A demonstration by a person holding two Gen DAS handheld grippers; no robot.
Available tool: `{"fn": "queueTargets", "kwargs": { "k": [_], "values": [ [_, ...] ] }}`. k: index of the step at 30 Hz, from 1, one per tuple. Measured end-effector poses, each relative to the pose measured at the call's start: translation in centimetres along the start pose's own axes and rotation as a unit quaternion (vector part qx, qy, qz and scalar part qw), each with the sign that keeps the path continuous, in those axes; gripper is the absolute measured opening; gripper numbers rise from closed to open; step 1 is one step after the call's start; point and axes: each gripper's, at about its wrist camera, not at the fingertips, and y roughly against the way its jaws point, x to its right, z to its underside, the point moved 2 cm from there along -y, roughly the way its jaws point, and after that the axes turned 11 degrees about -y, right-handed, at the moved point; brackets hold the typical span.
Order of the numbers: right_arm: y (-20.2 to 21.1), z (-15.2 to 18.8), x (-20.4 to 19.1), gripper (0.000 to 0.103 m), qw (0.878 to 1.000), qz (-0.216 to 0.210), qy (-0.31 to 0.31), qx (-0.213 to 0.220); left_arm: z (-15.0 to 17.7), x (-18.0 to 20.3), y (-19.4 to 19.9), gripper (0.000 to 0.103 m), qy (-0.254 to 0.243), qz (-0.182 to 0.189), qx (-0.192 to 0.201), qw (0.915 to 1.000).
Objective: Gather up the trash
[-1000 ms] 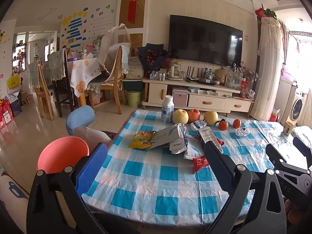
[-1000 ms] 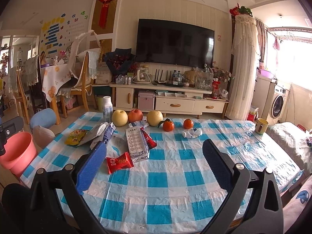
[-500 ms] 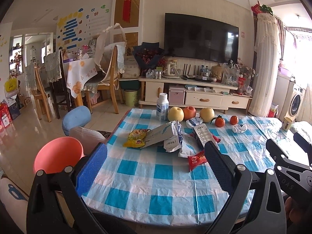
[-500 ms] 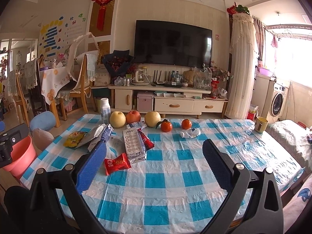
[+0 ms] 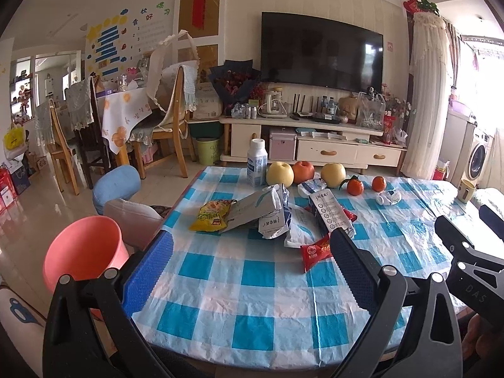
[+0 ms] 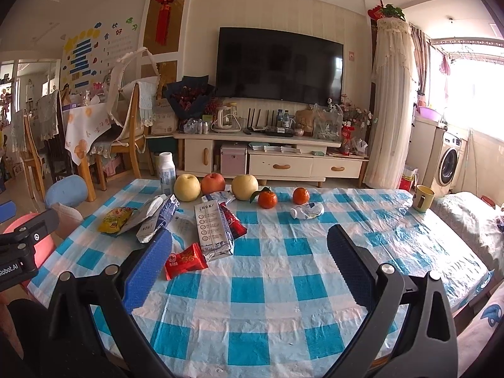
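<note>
A: How are the tongs held?

B: Both are seen spread wide, with nothing pinched. The left gripper (image 5: 250,266) is held over the near left edge of the checked table (image 5: 267,312); the right gripper (image 6: 249,263) is held over the near middle of it.

A: Where is the trash found?

B: Ahead of both, in a loose heap. The red wrapper (image 6: 185,260) is nearest: just beyond the right gripper's blue finger (image 6: 148,271), slightly left of the gap. Seen from the left gripper, the same wrapper (image 5: 315,250) is partly hidden by its black finger (image 5: 356,271), to the right of centre.

A: And its long axis?

B: It is laid roughly crosswise to the right tongs, tilted a little up to the right, so a closing across its short side is judged workable.

A: Which hand is nearer?

B: The right is judged nearer to it. The yellow snack bag (image 5: 212,215) and the torn cartons (image 5: 271,211) are better placed for the left, being ahead of it and closer to the pink bin (image 5: 83,252), which is stood off the table's left edge, beside the left gripper.

A: The fruit (image 6: 187,187)?

B: Left at the far edge; it is not counted as trash.
</note>
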Motion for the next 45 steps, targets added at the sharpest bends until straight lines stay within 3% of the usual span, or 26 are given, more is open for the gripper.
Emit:
{"fn": "queueTargets", "kwargs": {
  "k": [11, 19, 23, 27, 32, 36, 43, 44, 45],
  "values": [
    [-2.5, -0.2, 1.3, 0.099, 0.999, -0.016, -0.010, -0.038, 0.6, -0.6, -6.2, 0.098, 0.025, 0.059, -0.022, 0.9977],
    [-9.1, -0.9, 3.6, 0.099, 0.986, -0.054, -0.069, -0.140, 0.5, -2.2, -14.2, 0.098, 0.044, 0.102, -0.061, 0.9919],
    [-12.9, -1.1, 2.9, 0.099, 0.979, -0.066, -0.054, -0.187, 0.2, -4.1, -17.6, 0.098, 0.044, 0.122, -0.060, 0.9897],
    [-15.9, -0.9, 2.1, 0.099, 0.968, -0.094, -0.063, -0.225, -0.3, -7.2, -20.2, 0.098, 0.037, 0.078, -0.048, 0.9952],
    [-18.1, -0.2, -0.4, 0.099, 0.952, -0.141, -0.064, -0.265, 0.3, -12.9, -25.1, 0.098, 0.124, 0.044, -0.081, 0.9880],
    [-19.1, 1.4, -3.3, 0.098, 0.937, -0.170, -0.033, -0.305, 0.7, -13.7, -28.2, 0.098, 0.126, 0.045, -0.104, 0.9856],
    [-20.3, 4.9, -6.1, 0.098, 0.925, -0.152, 0.045, -0.346, 1.3, -12.1, -32.0, 0.097, 0.082, 0.067, -0.133, 0.9854],
    [-20.6, 5.2, -6.5, 0.098, 0.923, -0.151, 0.051, -0.351, 1.4, -11.8, -32.4, 0.094, 0.077, 0.072, -0.139, 0.9847],
    [-20.8, 5.6, -6.8, 0.098, 0.920, -0.150, 0.058, -0.356, 1.7, -11.6, -32.7, 0.085, 0.074, 0.073, -0.144, 0.9841]
  ]
}}
